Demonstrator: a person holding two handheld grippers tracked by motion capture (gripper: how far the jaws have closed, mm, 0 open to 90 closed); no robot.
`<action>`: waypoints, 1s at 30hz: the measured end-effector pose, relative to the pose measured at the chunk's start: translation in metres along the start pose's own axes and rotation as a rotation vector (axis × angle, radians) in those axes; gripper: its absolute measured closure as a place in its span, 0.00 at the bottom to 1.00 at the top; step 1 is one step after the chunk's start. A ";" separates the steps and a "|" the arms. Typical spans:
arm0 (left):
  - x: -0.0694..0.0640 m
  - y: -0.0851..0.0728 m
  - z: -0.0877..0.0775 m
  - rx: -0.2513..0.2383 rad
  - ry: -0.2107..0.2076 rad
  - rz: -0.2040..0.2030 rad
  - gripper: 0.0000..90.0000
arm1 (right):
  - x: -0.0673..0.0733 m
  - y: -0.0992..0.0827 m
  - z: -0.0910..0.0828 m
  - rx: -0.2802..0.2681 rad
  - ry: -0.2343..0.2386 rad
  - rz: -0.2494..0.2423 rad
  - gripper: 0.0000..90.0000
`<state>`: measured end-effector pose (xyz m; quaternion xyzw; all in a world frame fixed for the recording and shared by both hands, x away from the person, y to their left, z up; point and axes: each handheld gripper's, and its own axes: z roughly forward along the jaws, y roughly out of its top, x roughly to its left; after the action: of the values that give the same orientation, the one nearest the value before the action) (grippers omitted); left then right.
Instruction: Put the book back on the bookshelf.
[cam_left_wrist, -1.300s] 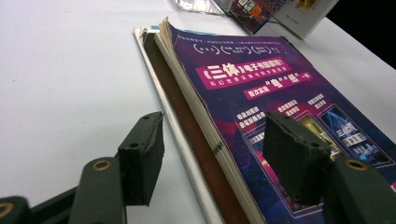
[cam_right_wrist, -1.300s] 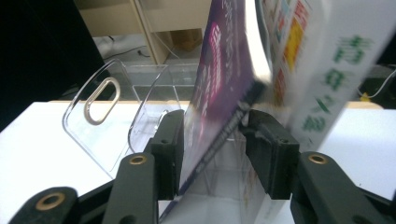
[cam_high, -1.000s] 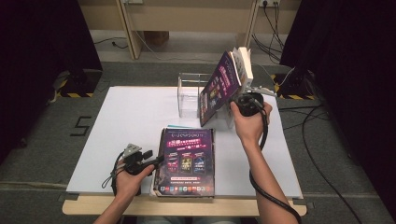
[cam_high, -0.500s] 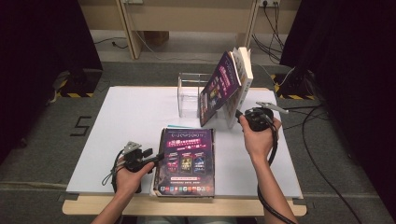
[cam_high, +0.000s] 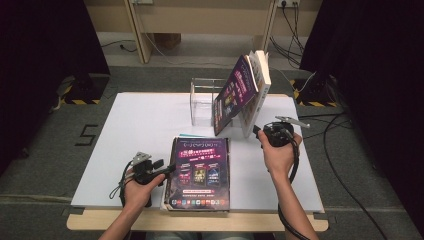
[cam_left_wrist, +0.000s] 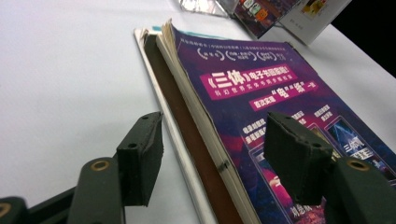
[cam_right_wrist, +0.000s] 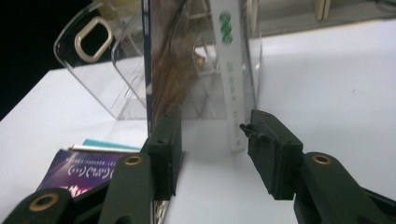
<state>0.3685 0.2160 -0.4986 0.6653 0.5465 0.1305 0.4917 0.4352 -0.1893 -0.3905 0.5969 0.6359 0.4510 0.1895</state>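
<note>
1. Jaws of the left gripper (cam_left_wrist: 210, 158) stand open. One jaw sits over bare table to the left of the flat stack; the other hangs over the purple cover. Neither pad presses on anything.
2. Jaws of the right gripper (cam_right_wrist: 212, 149) stand open as well, with nothing between them. One pad lies close beside the lower edge of the purple book; contact cannot be confirmed.
3. Position, left gripper (cam_high: 150, 167): held in the left hand (cam_high: 136, 189) near the front left of the white table (cam_high: 135, 125), just beside the left edge of the flat stack.
4. Position, right gripper (cam_high: 272, 135): held in the right hand (cam_high: 276, 155), near the base of the upright books and right of the flat stack.
5. Flat stack: a purple magazine (cam_high: 199, 172) lies face up at the front middle of the table. In the left gripper view it (cam_left_wrist: 261, 107) rests on a brown-edged book (cam_left_wrist: 187, 140).
6. Upright books: a purple book (cam_high: 235, 95) and a white book (cam_high: 257, 87) stand tilted against each other at the back right of the table, apart from the flat stack.
7. Clear stand (cam_high: 204, 97): a transparent plastic holder sits just left of the upright books. In the right gripper view its clear walls (cam_right_wrist: 98, 70) rise behind the purple book edge (cam_right_wrist: 147, 65) and the white spine (cam_right_wrist: 232, 79).
</note>
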 end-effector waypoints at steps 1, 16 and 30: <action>0.001 0.000 0.000 0.004 0.000 -0.002 0.42 | 0.001 -0.003 0.004 0.026 0.003 -0.005 0.62; -0.003 0.014 0.011 0.038 -0.009 -0.016 0.44 | 0.004 -0.025 0.019 0.127 0.034 -0.004 0.62; 0.004 0.007 0.020 0.064 0.009 -0.029 0.49 | 0.022 -0.050 0.049 0.252 0.079 -0.015 0.65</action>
<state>0.3883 0.2093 -0.5039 0.6720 0.5623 0.1086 0.4694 0.4391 -0.1465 -0.4493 0.5929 0.6990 0.3893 0.0915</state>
